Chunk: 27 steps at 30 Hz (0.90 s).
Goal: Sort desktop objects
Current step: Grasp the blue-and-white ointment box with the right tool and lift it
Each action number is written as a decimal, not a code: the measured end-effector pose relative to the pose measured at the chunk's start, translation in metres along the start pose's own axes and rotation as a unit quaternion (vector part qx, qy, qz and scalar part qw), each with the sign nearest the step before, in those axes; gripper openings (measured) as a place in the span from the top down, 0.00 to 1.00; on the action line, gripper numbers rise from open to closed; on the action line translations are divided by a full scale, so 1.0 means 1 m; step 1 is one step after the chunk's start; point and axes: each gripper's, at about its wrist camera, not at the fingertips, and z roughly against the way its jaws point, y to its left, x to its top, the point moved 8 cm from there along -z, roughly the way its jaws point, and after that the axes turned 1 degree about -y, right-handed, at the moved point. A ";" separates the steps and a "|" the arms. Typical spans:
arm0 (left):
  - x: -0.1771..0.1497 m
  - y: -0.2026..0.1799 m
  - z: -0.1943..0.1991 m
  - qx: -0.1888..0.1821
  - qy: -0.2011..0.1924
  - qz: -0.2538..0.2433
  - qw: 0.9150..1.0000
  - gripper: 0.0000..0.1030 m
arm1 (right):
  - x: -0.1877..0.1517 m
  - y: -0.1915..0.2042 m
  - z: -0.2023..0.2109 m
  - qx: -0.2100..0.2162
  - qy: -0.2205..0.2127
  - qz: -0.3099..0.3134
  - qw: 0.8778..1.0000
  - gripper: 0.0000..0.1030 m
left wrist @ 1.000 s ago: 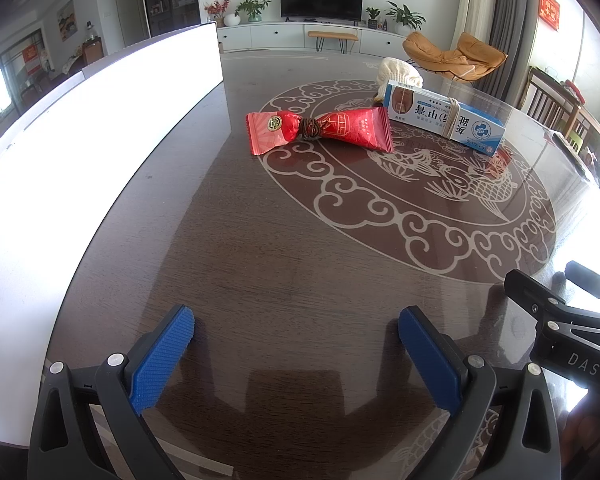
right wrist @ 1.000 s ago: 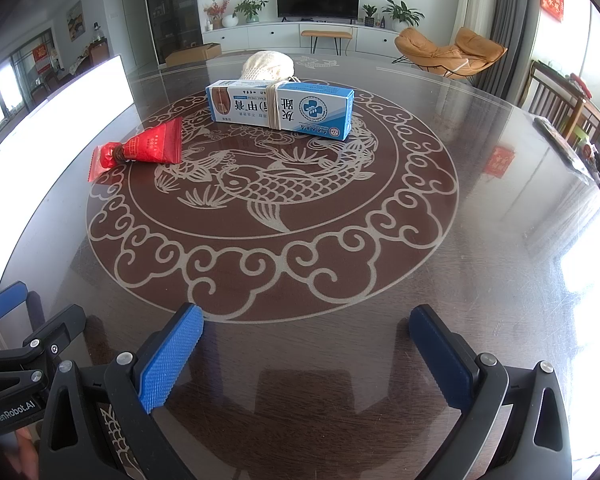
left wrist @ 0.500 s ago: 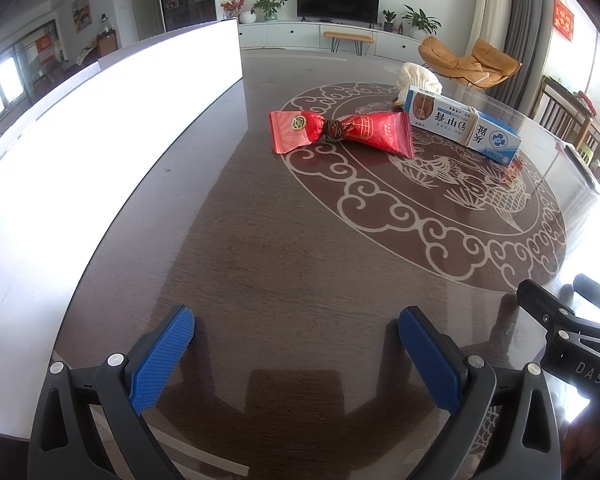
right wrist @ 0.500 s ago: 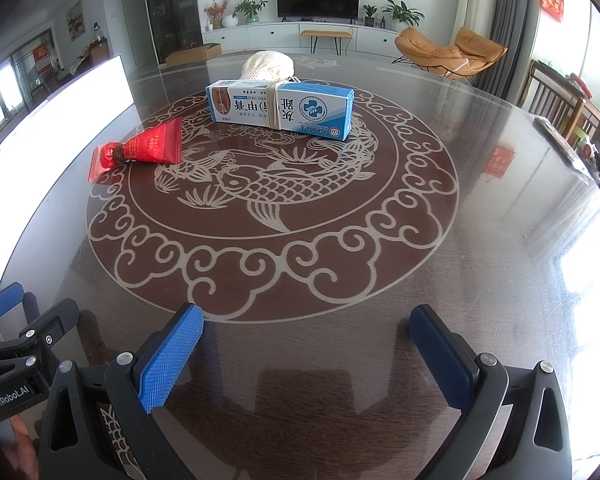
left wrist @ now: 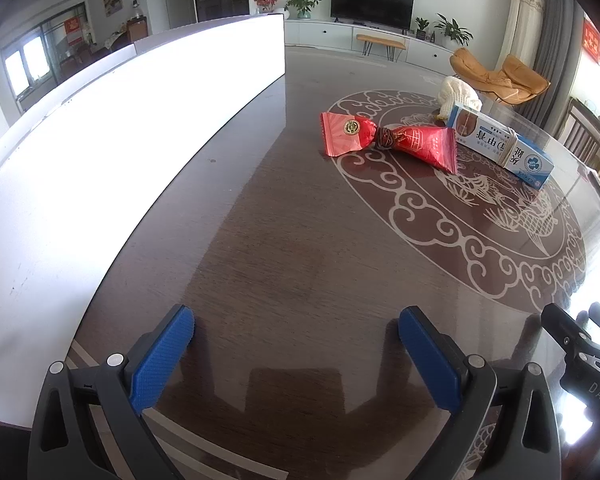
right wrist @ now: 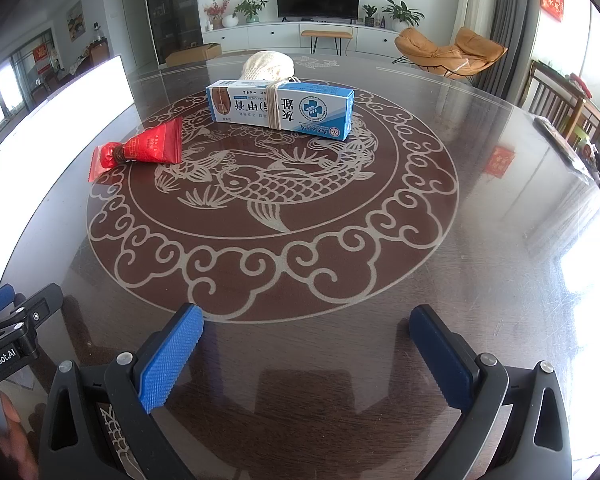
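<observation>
A red twisted snack packet (left wrist: 388, 142) (right wrist: 140, 151) lies on the dark round table (left wrist: 292, 248) (right wrist: 308, 296), at the left rim of its fish-pattern medallion. Behind it lies a blue-and-white carton (left wrist: 500, 142) (right wrist: 282, 109) bound with a rubber band. A cream knitted item (left wrist: 458, 94) (right wrist: 268, 66) sits behind the carton. My left gripper (left wrist: 296, 340) is open and empty near the table's front edge, far short of the packet. My right gripper (right wrist: 306, 340) is open and empty too, to the right of the left one.
A bright white panel (left wrist: 112, 152) (right wrist: 52, 120) runs along the table's left side. Wooden chairs (right wrist: 560, 112) stand at the right edge. Dark objects (right wrist: 572, 152) lie at the table's far right. Each gripper's body shows in the other's view (left wrist: 584, 352) (right wrist: 16, 332).
The left gripper has turned left, so the packet and carton slid right in its view and more white panel shows. The right gripper has stayed still.
</observation>
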 end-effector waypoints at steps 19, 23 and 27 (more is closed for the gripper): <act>0.002 0.001 -0.002 0.001 -0.001 0.004 1.000 0.00 | 0.151 0.025 -0.084 0.029 0.013 0.246 0.969 0.17; 0.001 0.001 -0.002 0.001 -0.001 0.004 1.000 0.00 | 0.144 0.040 -0.084 0.065 0.030 0.218 0.973 0.59; 0.001 0.001 -0.002 0.001 -0.001 0.004 1.000 0.00 | 0.115 0.045 -0.062 0.113 0.040 0.169 0.978 0.76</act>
